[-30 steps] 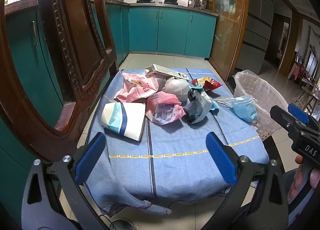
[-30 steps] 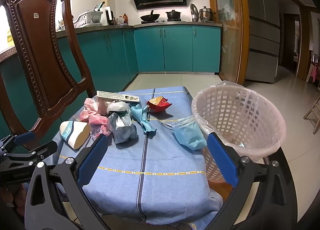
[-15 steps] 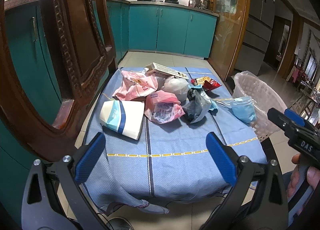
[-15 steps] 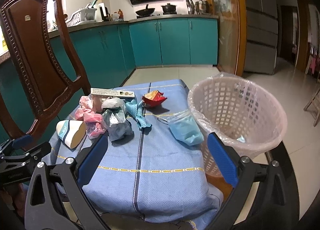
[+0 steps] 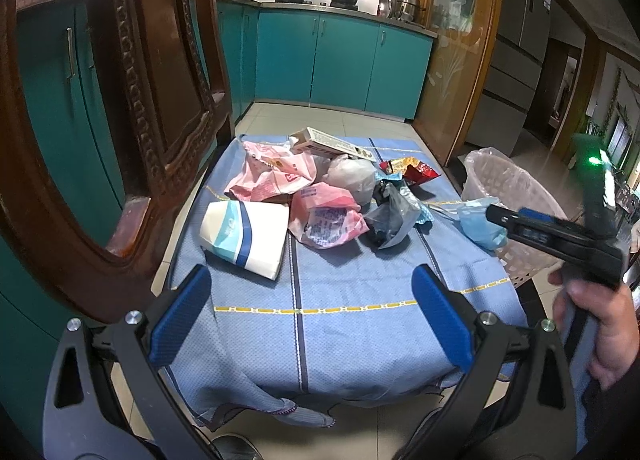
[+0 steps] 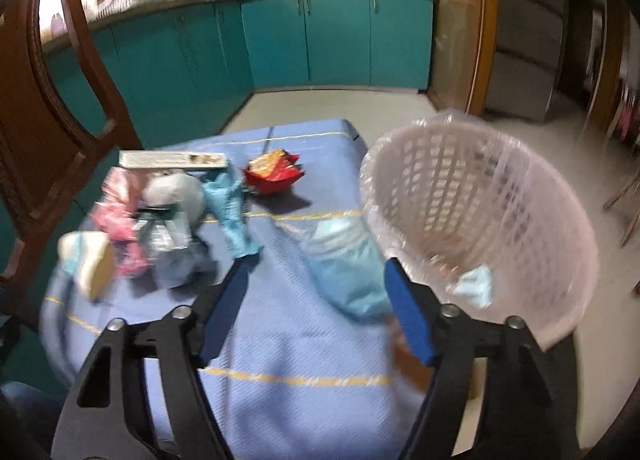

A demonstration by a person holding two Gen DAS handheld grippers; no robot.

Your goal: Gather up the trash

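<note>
Both grippers hung empty, fingers apart: the left gripper [image 5: 312,312] low in its frame, the right gripper [image 6: 316,312] facing the blue bag [image 6: 348,268] at centre, beside the basket [image 6: 500,188]. A careless grab risked snagging the cloth-covered surface [image 6: 280,340].

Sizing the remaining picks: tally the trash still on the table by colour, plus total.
Pink: 2, the upper pink bag and lower pink bag.
Blue: 2, the blue mask and teal wrapper.
White: 3, the white carton, long box and white bag.
Grey: 1, the grey bag.
Red: 1, the red snack packet.
Total: 9
</note>
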